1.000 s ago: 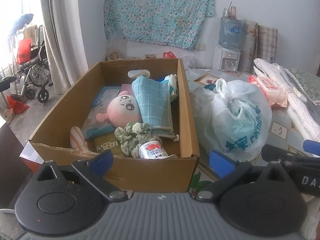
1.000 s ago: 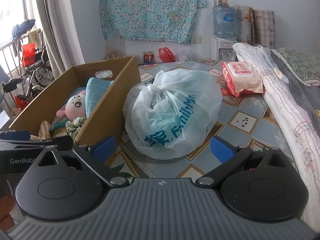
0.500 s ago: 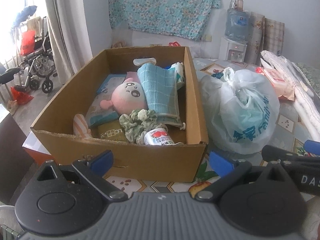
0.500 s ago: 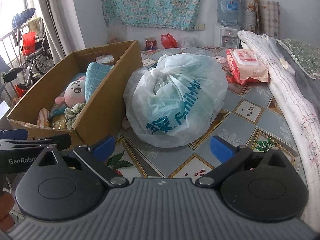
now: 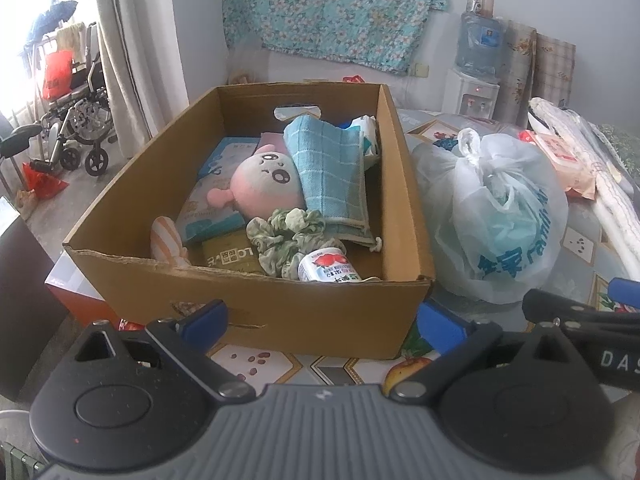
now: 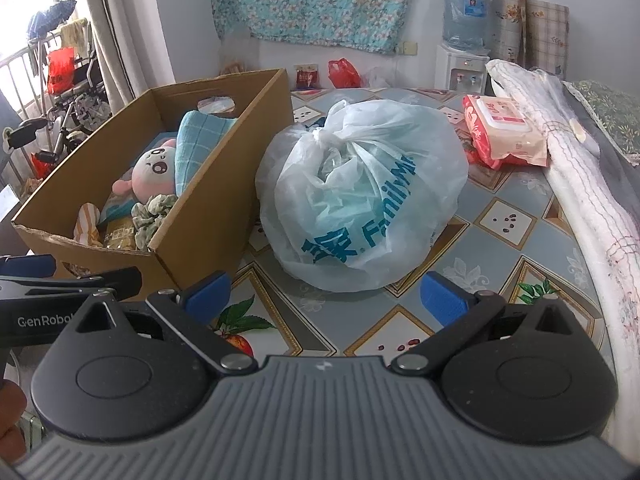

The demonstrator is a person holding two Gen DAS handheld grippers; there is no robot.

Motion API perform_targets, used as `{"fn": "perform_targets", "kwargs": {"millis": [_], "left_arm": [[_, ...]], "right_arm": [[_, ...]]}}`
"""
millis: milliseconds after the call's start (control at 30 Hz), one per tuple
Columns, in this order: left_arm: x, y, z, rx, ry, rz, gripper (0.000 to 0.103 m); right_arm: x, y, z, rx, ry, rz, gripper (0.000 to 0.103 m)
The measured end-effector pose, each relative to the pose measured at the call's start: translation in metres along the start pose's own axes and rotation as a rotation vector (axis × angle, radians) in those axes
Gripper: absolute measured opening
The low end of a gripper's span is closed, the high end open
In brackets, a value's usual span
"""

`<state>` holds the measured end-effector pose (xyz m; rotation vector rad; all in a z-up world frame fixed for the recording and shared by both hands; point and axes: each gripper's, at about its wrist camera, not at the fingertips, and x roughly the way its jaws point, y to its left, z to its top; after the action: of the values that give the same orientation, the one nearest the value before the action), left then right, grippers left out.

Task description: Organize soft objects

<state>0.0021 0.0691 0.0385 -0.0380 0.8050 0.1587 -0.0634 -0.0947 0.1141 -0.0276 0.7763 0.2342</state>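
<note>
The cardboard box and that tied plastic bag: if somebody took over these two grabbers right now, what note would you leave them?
Left gripper: open, empty, facing the cardboard box.
Right gripper: open, empty, facing the tied plastic bag.
In the box: pink plush toy, blue checked towel, green scrunchie, packets and a small can.
The bag sits on the table, right of the box.
Nothing is gripped; what still needs sorting is unclear.

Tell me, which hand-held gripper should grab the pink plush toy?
Probably the left hand-held gripper: open, it faces the cardboard box holding the pink plush toy. The right hand-held gripper faces the plastic bag.
</note>
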Motion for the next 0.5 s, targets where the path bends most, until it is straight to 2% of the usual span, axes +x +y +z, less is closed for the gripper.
{"fn": "perform_targets", "kwargs": {"millis": [500], "left_arm": [[0.0023,0.0001,0.0008,0.002,0.01,0.003,0.101]], "right_arm": [[0.0032,-0.0008,0.0003,0.0,0.011,0.0,0.102]]}}
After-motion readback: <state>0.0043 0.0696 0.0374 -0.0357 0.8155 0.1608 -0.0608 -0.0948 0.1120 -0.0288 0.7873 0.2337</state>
